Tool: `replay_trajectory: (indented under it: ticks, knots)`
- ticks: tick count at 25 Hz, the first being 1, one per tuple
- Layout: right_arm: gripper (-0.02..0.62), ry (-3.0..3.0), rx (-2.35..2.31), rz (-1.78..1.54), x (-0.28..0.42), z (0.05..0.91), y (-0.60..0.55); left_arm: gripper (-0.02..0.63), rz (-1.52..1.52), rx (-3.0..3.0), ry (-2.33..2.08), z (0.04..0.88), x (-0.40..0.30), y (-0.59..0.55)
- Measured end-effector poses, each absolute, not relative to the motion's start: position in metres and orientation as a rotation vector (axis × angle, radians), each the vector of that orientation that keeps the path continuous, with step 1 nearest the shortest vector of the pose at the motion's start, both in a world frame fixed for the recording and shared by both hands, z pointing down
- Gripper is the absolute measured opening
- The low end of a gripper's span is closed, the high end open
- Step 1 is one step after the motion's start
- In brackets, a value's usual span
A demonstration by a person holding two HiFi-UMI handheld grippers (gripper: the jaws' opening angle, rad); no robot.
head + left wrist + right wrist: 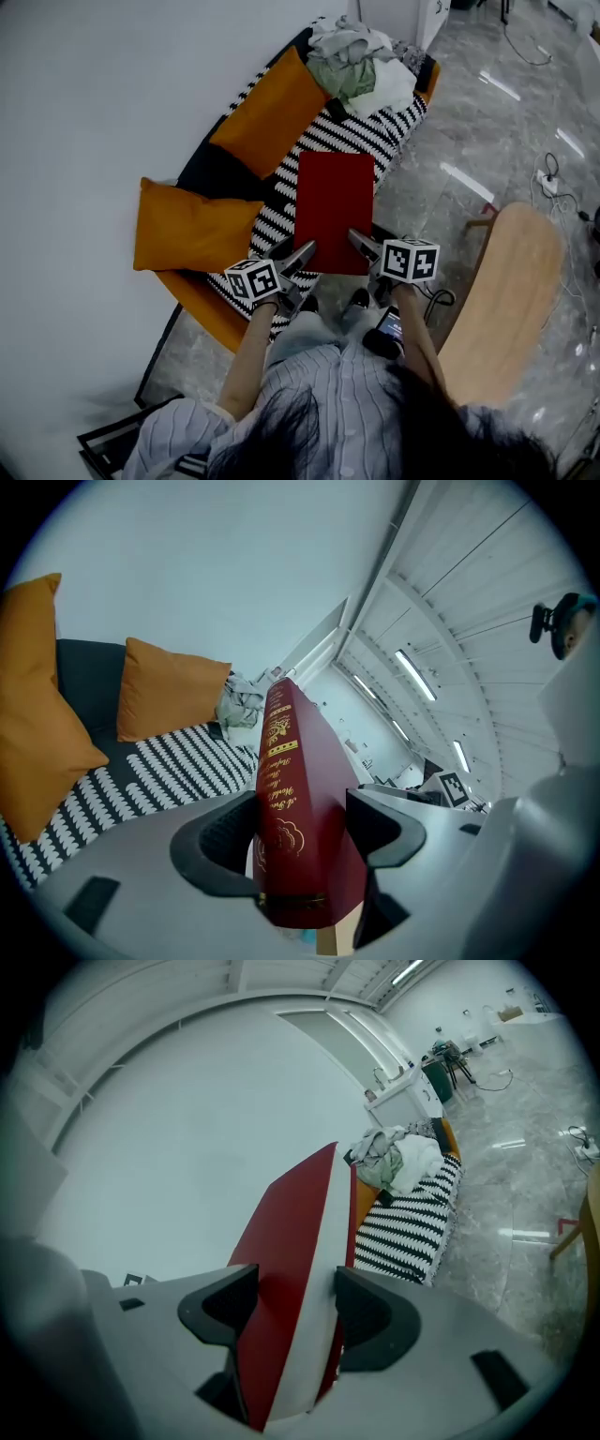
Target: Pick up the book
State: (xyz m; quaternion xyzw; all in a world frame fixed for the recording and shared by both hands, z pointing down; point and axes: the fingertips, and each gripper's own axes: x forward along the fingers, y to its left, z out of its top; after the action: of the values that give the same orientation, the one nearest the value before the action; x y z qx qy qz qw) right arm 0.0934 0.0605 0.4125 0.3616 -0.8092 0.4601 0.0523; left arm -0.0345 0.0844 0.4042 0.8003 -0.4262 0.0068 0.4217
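A dark red hardback book (pixel 334 212) with gold lettering on its spine is held in the air over the striped sofa seat (pixel 370 136). My left gripper (pixel 302 256) is shut on its near left corner, at the spine (pixel 286 803). My right gripper (pixel 359 243) is shut on the near right corner, where the white page edge (pixel 305 1321) shows between the jaws. Both grippers hold the book's near edge, one at each side.
Two orange cushions (pixel 192 226) (pixel 272 111) lean on the sofa back. A heap of clothes (pixel 361 58) lies at the sofa's far end. A wooden chair (pixel 499 291) stands at the right on the marble floor (pixel 487 122). A white wall (pixel 94 103) is behind the sofa.
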Motion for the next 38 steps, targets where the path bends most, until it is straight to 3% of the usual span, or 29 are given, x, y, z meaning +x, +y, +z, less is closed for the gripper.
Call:
replay_trajectory:
  ticks: [30,38]
  knots:
    - [0.276,-2.436,1.333,1.351,-0.041,0.387,0.193,0.304,-0.059,2.099,-0.897,0.385,-0.175,0.199]
    - [0.276,-2.387,1.417,1.362,-0.046,0.39,0.206,0.302,-0.047,2.102,-0.826,0.392,-0.179,0.204]
